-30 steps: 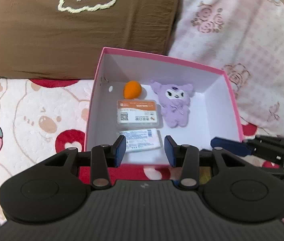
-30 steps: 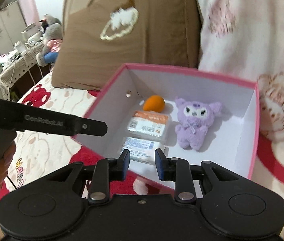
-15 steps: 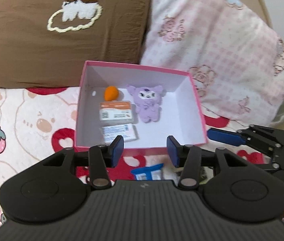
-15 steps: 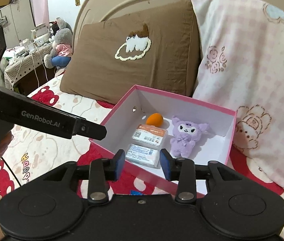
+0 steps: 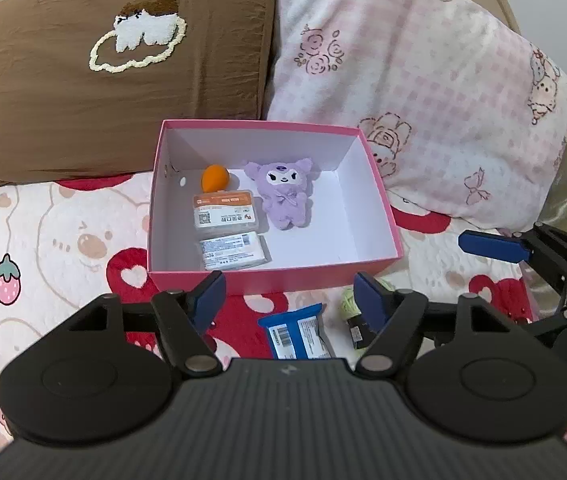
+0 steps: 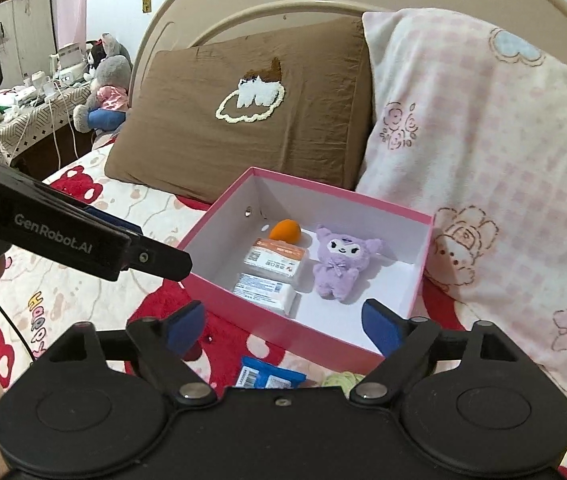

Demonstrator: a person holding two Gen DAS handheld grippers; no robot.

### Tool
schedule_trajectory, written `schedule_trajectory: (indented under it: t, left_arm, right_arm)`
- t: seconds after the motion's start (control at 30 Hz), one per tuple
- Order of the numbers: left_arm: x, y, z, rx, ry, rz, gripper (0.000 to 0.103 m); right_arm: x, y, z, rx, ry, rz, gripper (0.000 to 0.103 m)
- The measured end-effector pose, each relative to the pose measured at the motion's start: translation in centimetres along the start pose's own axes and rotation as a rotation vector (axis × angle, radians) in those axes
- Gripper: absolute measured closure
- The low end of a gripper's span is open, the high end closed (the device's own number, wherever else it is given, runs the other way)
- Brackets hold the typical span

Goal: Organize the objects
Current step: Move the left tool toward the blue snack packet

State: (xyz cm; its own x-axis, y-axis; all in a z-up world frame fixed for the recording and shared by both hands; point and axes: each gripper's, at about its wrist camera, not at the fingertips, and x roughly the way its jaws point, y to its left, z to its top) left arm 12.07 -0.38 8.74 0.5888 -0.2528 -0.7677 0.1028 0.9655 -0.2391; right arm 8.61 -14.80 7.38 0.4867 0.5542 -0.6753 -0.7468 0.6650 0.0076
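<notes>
A pink box with a white inside sits on the bed in front of the pillows. In it lie an orange ball, a purple plush, an orange-labelled pack and a white pack. A blue packet and a pale green yarn ball lie on the blanket in front of the box. My left gripper is open and empty above them. My right gripper is open and empty, near the box's front edge; it also shows in the left wrist view.
A brown pillow and a pink patterned pillow stand behind the box. The bed has a red and white cartoon blanket. A bedside table with plush toys is far left. The left gripper's body crosses the right wrist view.
Both grippers have pulled back from the box and opened wider. The blue packet and the yarn ball have come into view in front of the box.
</notes>
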Motion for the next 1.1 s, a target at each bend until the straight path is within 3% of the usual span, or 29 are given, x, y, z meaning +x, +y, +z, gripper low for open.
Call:
schedule_trajectory:
  t: [0.2,0.47,0.73,0.87,1.1]
  left_arm:
    - [-1.4,-0.9,-1.0,0.011,-0.022,-0.037,0.021]
    - [-1.0,-0.5,-2.9,0.011,-0.010,-0.017,0.011]
    - [2.1,1.8,-5.4,-0.036,0.057,0.000,0.011]
    - [2.8,2.6,-6.0,-0.053,0.053,-0.015,0.011]
    - [4.7,3.2,-7.4,-0.064,0.055,-0.050,0.011]
  right_arm:
    - [-1.5,0.8,-0.5,-0.023,-0.019,-0.017,0.012]
    - [-2.5,2.1,-1.7,-0.066,-0.006,-0.020,0.012]
    - [-1.5,3.2,-4.3,-0.056,0.039,0.019,0.012]
    - [-1.0,3.9,-5.0,-0.072,0.044,0.028,0.012]
    - [1.2,4.9,-6.4,-0.111,0.067,-0.025,0.012]
